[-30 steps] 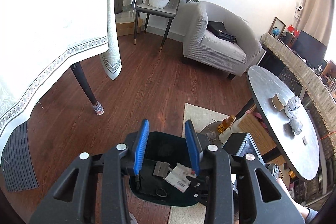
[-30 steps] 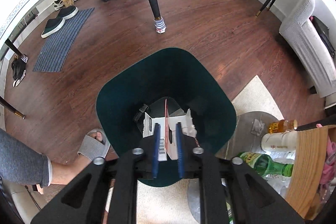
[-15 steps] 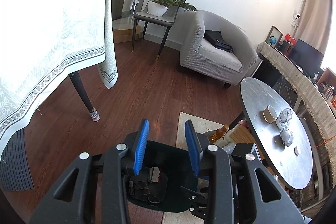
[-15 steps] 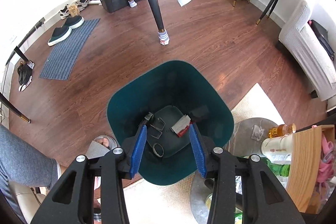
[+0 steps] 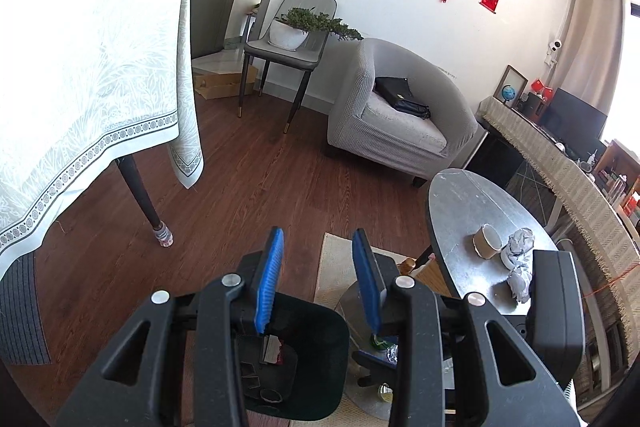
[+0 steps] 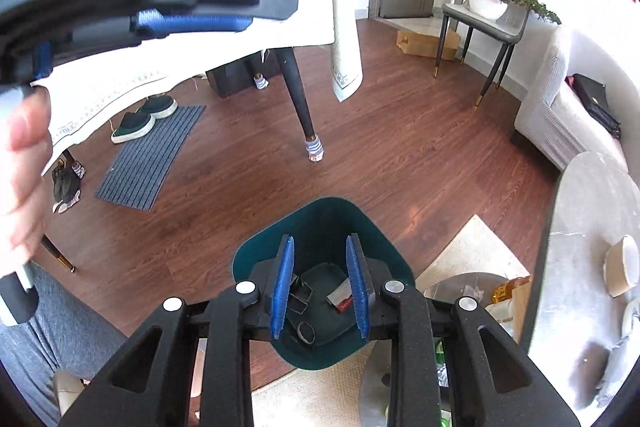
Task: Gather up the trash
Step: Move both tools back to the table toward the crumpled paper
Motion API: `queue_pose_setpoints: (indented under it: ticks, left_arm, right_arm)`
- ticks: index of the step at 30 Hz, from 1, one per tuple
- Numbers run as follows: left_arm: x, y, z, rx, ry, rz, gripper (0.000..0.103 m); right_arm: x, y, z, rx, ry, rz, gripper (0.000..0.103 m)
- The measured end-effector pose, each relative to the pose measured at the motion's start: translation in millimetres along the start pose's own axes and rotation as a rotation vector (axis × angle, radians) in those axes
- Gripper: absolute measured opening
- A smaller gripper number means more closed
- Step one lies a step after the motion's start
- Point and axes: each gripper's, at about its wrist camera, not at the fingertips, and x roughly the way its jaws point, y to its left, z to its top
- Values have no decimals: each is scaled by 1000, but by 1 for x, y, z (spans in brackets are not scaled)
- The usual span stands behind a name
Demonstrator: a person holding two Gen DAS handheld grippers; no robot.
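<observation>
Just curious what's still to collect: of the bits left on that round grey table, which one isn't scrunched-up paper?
The brown paper cup, lying on its side at the near-left of the cluster. The crumpled paper wads beside it are whitish-grey and shapeless.

My right claw [image 6: 320, 287] hangs tilted downward, empty, its jaws just narrowed; my left claw [image 5: 318, 275] sits parted and empty, up to its left.

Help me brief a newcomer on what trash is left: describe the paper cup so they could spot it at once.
Start at the grey armchair, then look to the round grey side table in front of it. The paper cup lies tipped on its side on that tabletop, its open mouth showing. Unlike the crumpled white paper wads right beside it, it is tan and cylindrical.
</observation>
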Motion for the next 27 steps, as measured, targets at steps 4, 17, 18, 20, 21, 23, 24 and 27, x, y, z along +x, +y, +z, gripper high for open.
queue_pose_setpoints:
  ticks: [4, 17, 18, 20, 21, 23, 24, 27]
  left_arm:
    - [2, -10, 1, 1, -9, -7, 37]
    - [23, -68, -11, 55, 18, -50, 39]
    - [25, -74, -12, 62, 21, -56, 40]
    - [29, -86, -15, 76, 26, -64, 45]
    - [31, -92, -16, 81, 29, -70, 46]
    - [35, -104, -19, 91, 38, -85, 51]
    - [37, -111, -20, 97, 42, -94, 52]
    - [42, -130, -26, 120, 50, -114, 57]
  right_arm:
    - [-24, -19, -2, 35, -45, -18, 24]
    - [-90, -78, -34, 146, -135, -117, 24]
    - [-94, -83, -38, 156, -140, -126, 24]
    - [-101, -93, -47, 177, -148, -147, 24]
    - [-106, -98, -51, 186, -153, -160, 24]
    - [-114, -108, -60, 202, -162, -188, 24]
    - [-119, -114, -65, 210, -164, -204, 24]
    - [-130, -132, -79, 248, -171, -237, 27]
